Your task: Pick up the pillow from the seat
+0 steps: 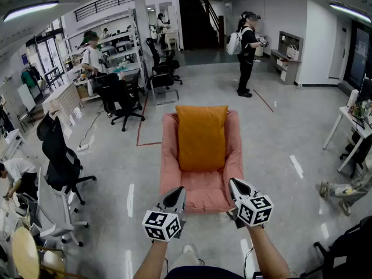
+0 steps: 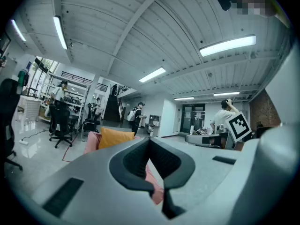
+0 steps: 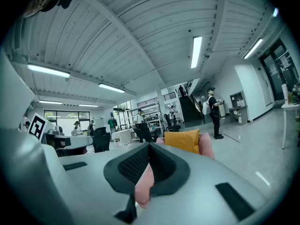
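An orange pillow (image 1: 201, 137) stands upright against the back of a pink floor seat (image 1: 203, 195); it also shows in the left gripper view (image 2: 115, 137) and the right gripper view (image 3: 183, 140). My left gripper (image 1: 176, 193) hangs over the seat's front left corner, shut and empty. Over the front right corner my right gripper (image 1: 237, 185) is shut and empty too. Both are short of the pillow and point toward it. In the gripper views the left gripper (image 2: 150, 142) and right gripper (image 3: 149, 147) show their jaws together, the pink seat (image 3: 206, 145) beyond them.
Black office chairs (image 1: 61, 158) and a white desk (image 1: 43, 205) stand at the left. More chairs (image 1: 122, 97) and shelves are at the back left. A person with a backpack (image 1: 246, 54) stands behind the seat. A white table (image 1: 354, 127) is at the right.
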{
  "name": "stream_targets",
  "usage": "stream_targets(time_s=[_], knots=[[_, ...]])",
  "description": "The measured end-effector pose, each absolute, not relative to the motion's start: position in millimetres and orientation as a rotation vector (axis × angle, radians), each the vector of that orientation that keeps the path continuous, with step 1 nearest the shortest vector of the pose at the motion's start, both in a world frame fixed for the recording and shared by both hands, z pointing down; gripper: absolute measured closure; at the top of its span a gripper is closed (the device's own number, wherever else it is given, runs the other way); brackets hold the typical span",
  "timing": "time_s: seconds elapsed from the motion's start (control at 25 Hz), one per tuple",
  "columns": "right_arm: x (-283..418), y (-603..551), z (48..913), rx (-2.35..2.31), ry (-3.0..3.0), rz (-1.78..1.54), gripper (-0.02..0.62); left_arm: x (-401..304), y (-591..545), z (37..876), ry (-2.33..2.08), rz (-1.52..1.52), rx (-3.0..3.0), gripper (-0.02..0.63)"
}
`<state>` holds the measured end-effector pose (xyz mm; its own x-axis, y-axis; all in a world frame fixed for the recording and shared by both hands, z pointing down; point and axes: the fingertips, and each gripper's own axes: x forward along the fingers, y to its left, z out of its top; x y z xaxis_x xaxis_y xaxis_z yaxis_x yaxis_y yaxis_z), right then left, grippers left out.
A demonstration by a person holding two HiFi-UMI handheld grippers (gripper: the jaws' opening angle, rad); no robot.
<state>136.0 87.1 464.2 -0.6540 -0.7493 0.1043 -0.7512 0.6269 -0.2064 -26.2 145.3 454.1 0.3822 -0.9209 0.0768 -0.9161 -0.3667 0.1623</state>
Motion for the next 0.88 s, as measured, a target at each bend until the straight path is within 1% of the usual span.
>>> stream_targets(time_s=[0.44, 0.88], knots=[[133.1, 81.6, 464.2, 1.316, -2.850, 0.380, 0.577, -32.6, 139.1, 452.7, -1.624, -0.074, 2.449, 0.603], [124.1, 44.6, 468.5, 1.358, -2.830, 0.401, 0.577, -44.2, 97.9, 456.2, -1.598, -0.061, 2.458, 0.603]])
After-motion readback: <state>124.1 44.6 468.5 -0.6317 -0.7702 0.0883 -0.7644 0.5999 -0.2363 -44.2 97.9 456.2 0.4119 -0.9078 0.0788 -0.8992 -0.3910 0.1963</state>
